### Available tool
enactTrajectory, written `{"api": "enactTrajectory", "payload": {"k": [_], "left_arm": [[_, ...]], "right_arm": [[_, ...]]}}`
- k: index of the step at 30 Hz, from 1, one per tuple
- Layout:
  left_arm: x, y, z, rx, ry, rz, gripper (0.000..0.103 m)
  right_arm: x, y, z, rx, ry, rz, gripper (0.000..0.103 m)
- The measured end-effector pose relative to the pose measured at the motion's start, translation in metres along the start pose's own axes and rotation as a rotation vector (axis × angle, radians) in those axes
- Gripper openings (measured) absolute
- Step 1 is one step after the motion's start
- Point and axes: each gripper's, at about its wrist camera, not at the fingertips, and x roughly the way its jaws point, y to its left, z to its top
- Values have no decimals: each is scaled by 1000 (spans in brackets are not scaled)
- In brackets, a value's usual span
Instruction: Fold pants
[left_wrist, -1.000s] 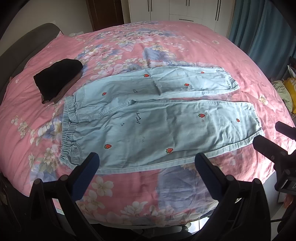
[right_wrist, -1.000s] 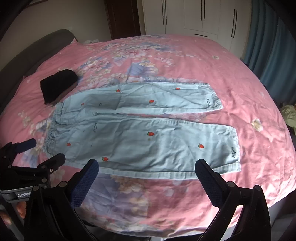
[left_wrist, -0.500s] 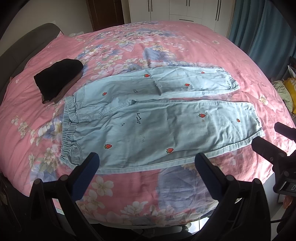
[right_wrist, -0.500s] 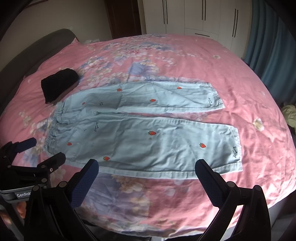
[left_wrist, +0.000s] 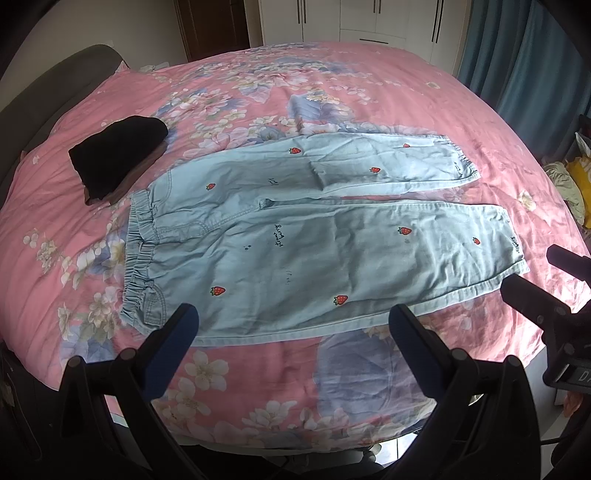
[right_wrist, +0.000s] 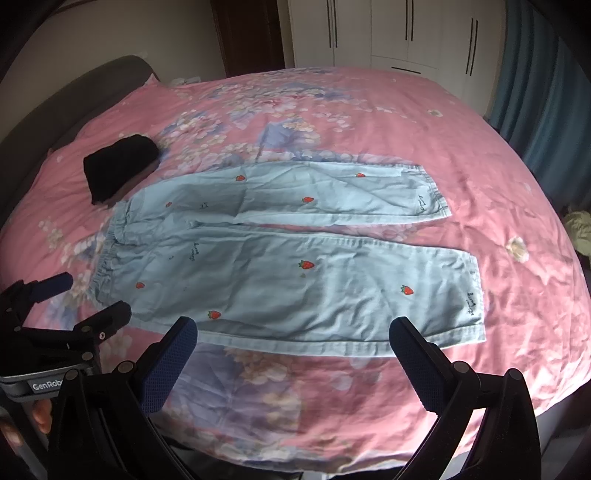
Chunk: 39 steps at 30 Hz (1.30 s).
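Pants (left_wrist: 317, 236) lie flat on bedspread (left_wrist: 369, 92), embroidered lettering illegible.

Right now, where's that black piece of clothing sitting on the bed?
The black garment lies on the pink floral bedspread at the far left in both wrist views, just beyond the waistband end of the light blue pants, near the grey headboard.
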Motion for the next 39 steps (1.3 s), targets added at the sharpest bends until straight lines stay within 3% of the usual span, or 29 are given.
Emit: {"api": "enactTrajectory", "payload": {"k": [18,21,24,27,30,33,35,36,38,39], "left_arm": [[-3,-3,0,5,-10,-28,103],[-4,1,0,-19,-19,-87,103],[5,18,1,-116,-18,-213,103],[18,35,1,-216,-41,-262,103],[36,59,-6,-322,-58,-262,103],[53,90,-26,-455,-46,-338,101],[63,113,-46,-575,-44,-351,97],[68,123,-54,-620,-42,-354,95],[82,143,-70,-707,-24,-353,81],[88,151,-77,-743,-16,-354,76]], "right_arm": [[-1,-1,0,1,1,0,103],[-2,-2,0,0,1,-1,103],[1,5,-3,-40,-25,10,103],[2,14,-8,-151,-103,-22,103],[12,29,-20,-290,-184,-84,103],[28,37,-32,-356,-179,-19,103],[41,45,-43,-399,-184,4,103],[47,51,-49,-429,-194,4,101],[63,65,-64,-499,-203,18,82],[71,71,-70,-529,-194,27,77]]}}
